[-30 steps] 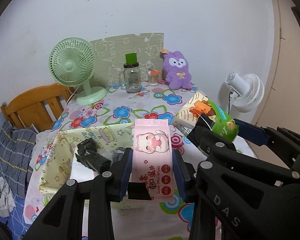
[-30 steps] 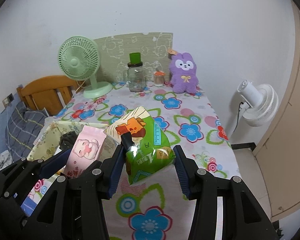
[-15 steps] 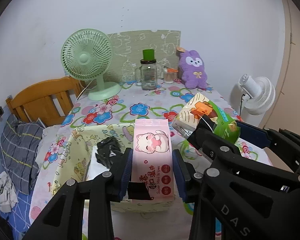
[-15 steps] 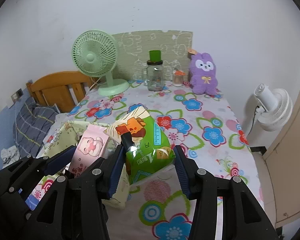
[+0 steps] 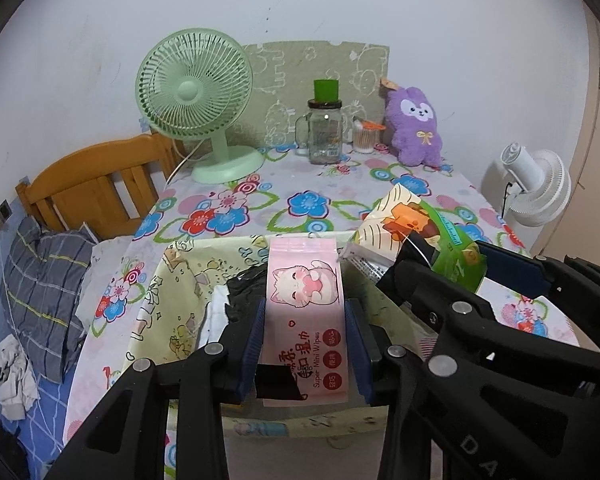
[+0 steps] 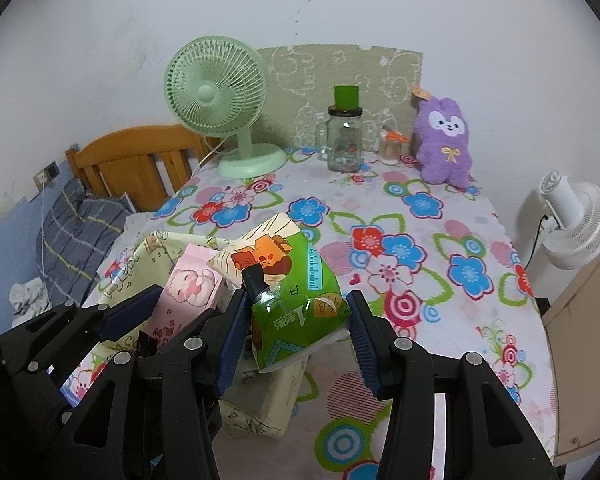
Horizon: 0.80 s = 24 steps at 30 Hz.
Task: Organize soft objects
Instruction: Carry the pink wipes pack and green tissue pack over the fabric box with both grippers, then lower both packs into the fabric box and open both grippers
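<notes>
The left tongs [image 5: 305, 340] are clenching a pink pack of wipes [image 5: 306, 304], their blue pads pressing its two long sides while the pack is standing upright between them, its cat print facing the camera. Just below and ahead of these tongs a pale yellow fabric bin [image 5: 168, 308] is sitting on the flowered bench [image 5: 300, 204], with a black crumpled thing [image 5: 246, 292] lying inside it (what it is cannot be told).

The right tongs [image 6: 296, 320] are grasping a green tissue pack [image 6: 300, 300], which is bulging between the pads and sticking out forward past the tips. To the left of these tongs the wipes and the other tongs are hanging over the bin's open top, while the tissue pack is hovering over the bin's right edge.

Well beyond both tongs, at the far end of the bench, a green fan [image 6: 216, 92], a glass jar [image 6: 344, 140] and a purple plush rabbit [image 6: 446, 140] are standing against the wall.
</notes>
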Each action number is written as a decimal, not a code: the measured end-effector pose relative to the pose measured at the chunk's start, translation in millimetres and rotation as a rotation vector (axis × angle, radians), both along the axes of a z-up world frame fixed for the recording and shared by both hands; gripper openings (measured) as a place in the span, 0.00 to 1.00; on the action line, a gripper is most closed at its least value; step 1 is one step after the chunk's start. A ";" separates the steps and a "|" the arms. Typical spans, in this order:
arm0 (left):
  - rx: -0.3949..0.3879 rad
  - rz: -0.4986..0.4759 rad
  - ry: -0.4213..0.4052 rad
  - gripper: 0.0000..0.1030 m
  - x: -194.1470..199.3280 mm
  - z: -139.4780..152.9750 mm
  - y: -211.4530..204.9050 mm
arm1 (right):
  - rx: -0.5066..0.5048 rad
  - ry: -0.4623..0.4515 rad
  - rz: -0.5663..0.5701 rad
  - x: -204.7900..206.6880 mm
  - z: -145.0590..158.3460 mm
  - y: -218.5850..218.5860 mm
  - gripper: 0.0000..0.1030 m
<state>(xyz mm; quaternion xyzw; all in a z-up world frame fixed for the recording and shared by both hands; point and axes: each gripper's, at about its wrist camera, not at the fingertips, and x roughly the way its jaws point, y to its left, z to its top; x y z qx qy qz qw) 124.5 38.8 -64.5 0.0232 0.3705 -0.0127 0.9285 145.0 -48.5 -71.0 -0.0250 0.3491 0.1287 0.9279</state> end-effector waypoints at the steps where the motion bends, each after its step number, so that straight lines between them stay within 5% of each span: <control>1: -0.004 0.001 0.006 0.39 1.0 -2.1 2.2 | -0.001 0.003 0.005 1.4 -1.4 2.2 0.51; 13: -0.036 0.022 0.051 0.41 11.3 -21.6 26.1 | -0.023 0.056 0.041 15.3 -20.4 29.5 0.51; 24: -0.030 0.048 0.081 0.66 3.0 -28.2 43.0 | -0.003 0.103 0.098 16.9 -32.8 50.0 0.51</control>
